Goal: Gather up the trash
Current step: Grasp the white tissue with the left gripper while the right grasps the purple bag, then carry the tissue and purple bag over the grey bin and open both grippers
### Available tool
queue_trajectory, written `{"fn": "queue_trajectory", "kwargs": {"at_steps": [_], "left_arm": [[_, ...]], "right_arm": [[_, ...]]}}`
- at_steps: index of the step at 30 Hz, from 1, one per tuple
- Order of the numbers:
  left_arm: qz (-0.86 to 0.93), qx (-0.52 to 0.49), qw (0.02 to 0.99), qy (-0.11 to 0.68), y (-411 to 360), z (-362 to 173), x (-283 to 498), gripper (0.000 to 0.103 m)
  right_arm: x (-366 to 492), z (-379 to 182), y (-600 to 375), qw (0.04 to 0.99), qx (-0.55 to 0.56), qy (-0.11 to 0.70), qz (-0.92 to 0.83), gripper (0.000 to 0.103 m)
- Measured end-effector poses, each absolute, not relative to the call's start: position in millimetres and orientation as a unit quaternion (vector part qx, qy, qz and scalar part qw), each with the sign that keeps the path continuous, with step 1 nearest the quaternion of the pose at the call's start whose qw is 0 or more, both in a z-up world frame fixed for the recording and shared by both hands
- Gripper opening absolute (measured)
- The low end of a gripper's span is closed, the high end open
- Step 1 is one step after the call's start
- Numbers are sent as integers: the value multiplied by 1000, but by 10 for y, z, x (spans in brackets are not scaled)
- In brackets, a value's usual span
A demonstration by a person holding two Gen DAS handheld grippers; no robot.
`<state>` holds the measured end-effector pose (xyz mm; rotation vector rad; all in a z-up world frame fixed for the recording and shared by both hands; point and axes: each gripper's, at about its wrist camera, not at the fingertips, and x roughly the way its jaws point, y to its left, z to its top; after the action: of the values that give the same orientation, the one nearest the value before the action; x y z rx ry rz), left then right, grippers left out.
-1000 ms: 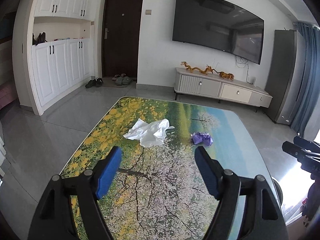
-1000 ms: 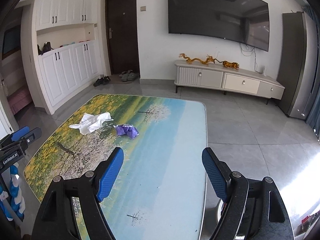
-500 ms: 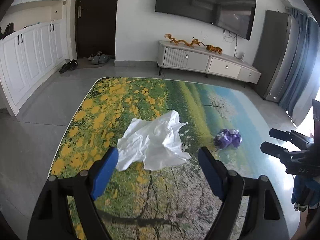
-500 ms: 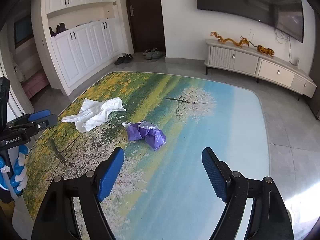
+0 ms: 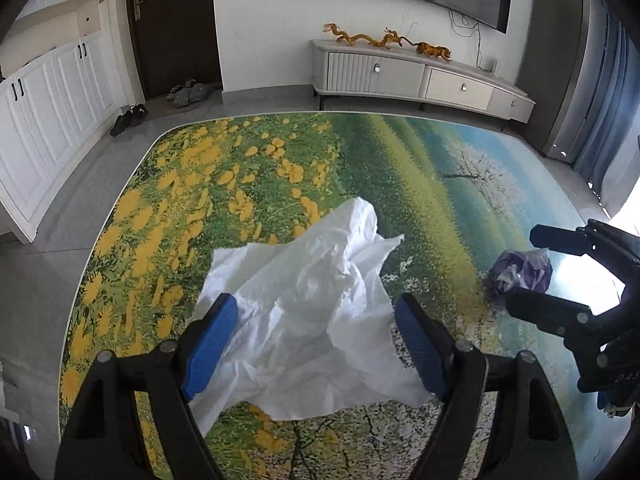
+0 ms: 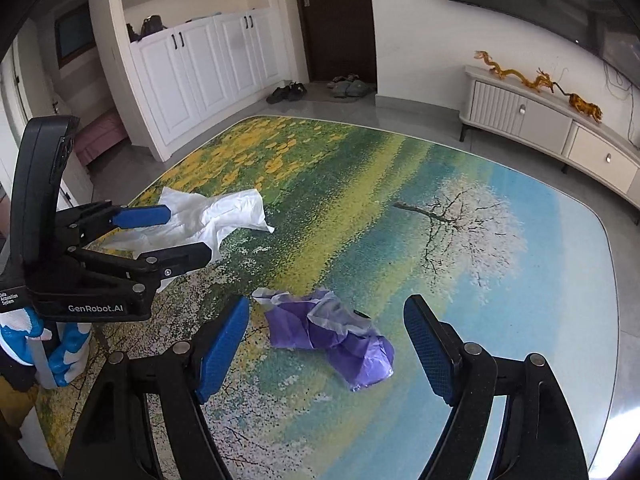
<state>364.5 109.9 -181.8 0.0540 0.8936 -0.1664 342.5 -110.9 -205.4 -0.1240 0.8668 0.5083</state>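
A crumpled white tissue (image 5: 308, 312) lies on the printed table top (image 5: 280, 168). My left gripper (image 5: 316, 332) is open, its blue pads either side of the tissue's near part, low over it. The tissue also shows in the right wrist view (image 6: 212, 216), with the left gripper (image 6: 180, 234) around it. A crumpled purple wrapper (image 6: 332, 332) lies between the blue pads of my open right gripper (image 6: 326, 336). In the left wrist view the wrapper (image 5: 520, 270) sits between the right gripper's black fingers (image 5: 552, 308).
The table (image 6: 520, 280) has a landscape print and rounded edges, with grey floor around it. A TV cabinet (image 5: 420, 76) stands by the far wall, white cupboards (image 6: 208, 60) at the left, shoes (image 5: 132, 116) near the dark door.
Both grippers moved forward and down toward the table. The tissue now lies between the left pads and the purple wrapper between the right pads. Both stay open.
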Motion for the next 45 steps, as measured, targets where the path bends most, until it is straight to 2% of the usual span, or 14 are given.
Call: {"fn": "queue_trajectory", "kwargs": {"at_steps": [2,5,6,7,8,11,21,34,38,45], "left_arm": [[-77,15,894,441,1144,-1859,3668,59],[-65,18,896,439,1185,-1867,3679,48],[-62,22,897,438,1179,-1868,3670,47],[-62,24,897,437,1177,-1868,3664,41],[-61,26,898,436,1175,-1865,3661,31],[-61,17,897,437,1198,-1854,3608,12],[-57,-15,901,429,1272,-1602,3061,9],[-74,-8,924,374,951,-879,2216,8],[-103,3,927,361,623,-686,2028,8],[-189,45,912,362,-498,-644,1845,8]], "right_arm": [[3440,-2083,-1090,870,-71,420,247,79],[3420,-2124,-1081,865,-84,427,251,68],[3417,-2141,-1079,863,-86,430,252,59],[3406,-2154,-1085,861,-87,432,253,55],[3393,-2165,-1088,861,-86,432,255,55],[3366,-2160,-1124,861,-71,431,259,52],[2852,-1940,-1323,869,-28,418,264,50],[1763,-1189,-2069,912,-8,345,222,50],[1483,-1074,-2453,925,7,326,195,50],[1108,-1148,-3344,939,51,318,118,51]]}}
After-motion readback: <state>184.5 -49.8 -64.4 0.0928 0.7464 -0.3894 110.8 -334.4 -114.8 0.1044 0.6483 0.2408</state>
